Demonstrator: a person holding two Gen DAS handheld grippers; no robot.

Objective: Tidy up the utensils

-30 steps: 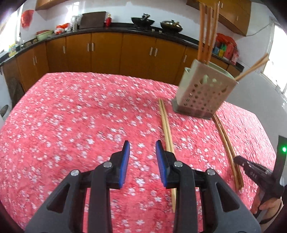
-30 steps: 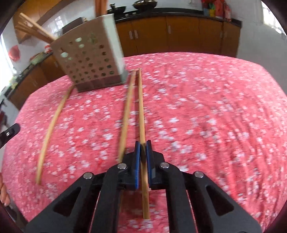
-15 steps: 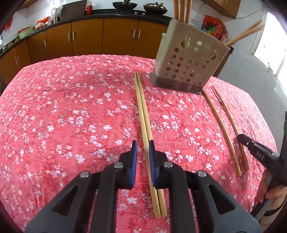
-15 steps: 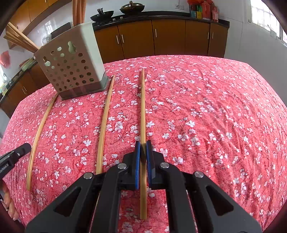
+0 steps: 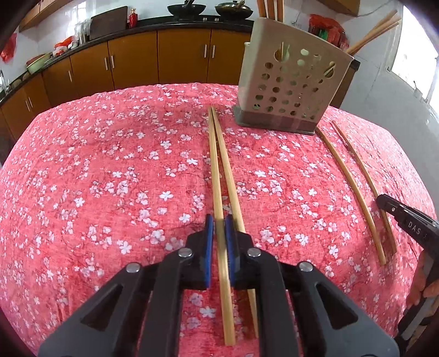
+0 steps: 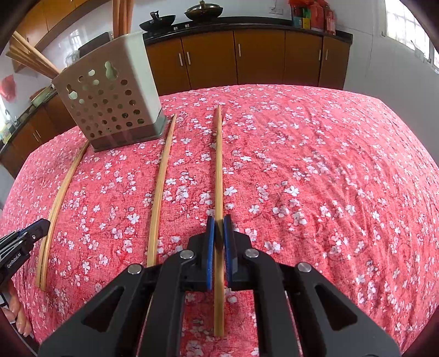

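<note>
The left gripper (image 5: 219,228) is clamped on 1 chopstick (image 5: 216,175), its partner (image 5: 227,170) just right; the right gripper (image 6: 219,228) pinches another chopstick (image 6: 218,164). Ahead, the perforated holder (image 5: 290,88) already carries several chopsticks; 4 remain on the tablecloth (image 5: 109,178).

Light: bright daylight from the blown-out glass window (image 6: 406,24) at right
Shadows: soft, faint
Edges: strong fisheye bending, dark corners
Focus: sharp throughout

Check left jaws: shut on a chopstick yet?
Shut. The left gripper has its blue pads against both sides of one chopstick.
</note>
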